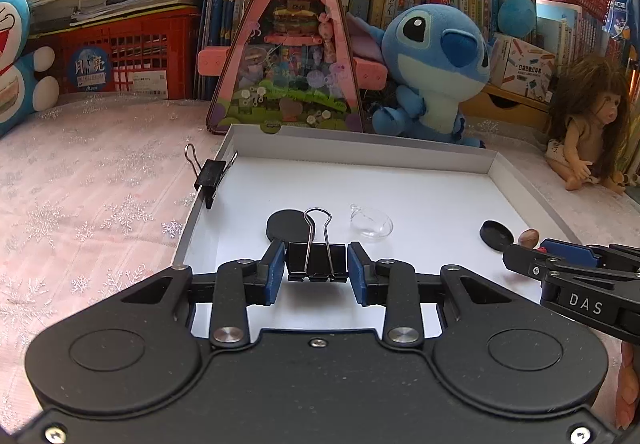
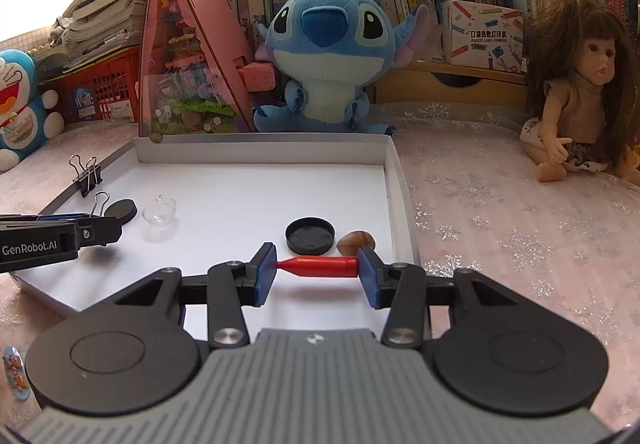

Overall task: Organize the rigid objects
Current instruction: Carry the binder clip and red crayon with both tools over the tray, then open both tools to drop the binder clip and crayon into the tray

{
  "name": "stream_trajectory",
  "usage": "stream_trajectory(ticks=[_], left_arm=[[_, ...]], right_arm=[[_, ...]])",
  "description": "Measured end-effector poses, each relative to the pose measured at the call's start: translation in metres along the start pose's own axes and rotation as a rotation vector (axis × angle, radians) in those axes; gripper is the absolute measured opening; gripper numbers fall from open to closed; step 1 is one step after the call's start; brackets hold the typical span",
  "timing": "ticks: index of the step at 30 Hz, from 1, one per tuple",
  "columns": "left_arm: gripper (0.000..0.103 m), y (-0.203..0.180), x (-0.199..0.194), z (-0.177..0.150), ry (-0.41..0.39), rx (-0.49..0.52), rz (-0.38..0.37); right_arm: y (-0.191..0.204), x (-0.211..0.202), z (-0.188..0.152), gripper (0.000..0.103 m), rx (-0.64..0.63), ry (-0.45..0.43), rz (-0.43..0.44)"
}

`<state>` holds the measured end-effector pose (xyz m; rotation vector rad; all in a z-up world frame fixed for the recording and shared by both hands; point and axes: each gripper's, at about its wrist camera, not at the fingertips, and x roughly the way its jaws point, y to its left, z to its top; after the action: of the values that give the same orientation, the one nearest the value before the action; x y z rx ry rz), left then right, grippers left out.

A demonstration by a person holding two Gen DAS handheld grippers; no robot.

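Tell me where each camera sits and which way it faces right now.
Left wrist: behind the left claw, which grips a binder clip over the white tray; right claw shows at right.
Right wrist: behind the right claw, which holds a red peg; left claw shows at left.
Shared: tray, black cap, blue plush toy.

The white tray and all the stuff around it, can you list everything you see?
white tray: 1, on the pink snowflake cloth
binder clips: 2, black; one on the tray's left wall, one in the left tool
flat disc: 1, black, in the tray
clear glass bauble: 1, in the tray
round cap: 1, black, in the tray
nut: 1, brown, beside the cap
red piece: 1, in the right tool
Stitch plush: 1, blue, behind the tray
doll: 1, brown hair, right side
left tool: shut on a clip
right tool: shut on the red piece
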<state>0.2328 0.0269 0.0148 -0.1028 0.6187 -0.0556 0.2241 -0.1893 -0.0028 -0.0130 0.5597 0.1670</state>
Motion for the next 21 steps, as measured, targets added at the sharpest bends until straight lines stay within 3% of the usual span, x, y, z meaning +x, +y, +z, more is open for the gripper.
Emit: stream_trajectory(ticks=[21], left_arm=[[0.032,-0.0074,0.0061,-0.0039,0.006,0.034,0.019]], right_arm=[[0.0075,0.0082,0.0014,0.051,-0.046,0.031,-0.004]])
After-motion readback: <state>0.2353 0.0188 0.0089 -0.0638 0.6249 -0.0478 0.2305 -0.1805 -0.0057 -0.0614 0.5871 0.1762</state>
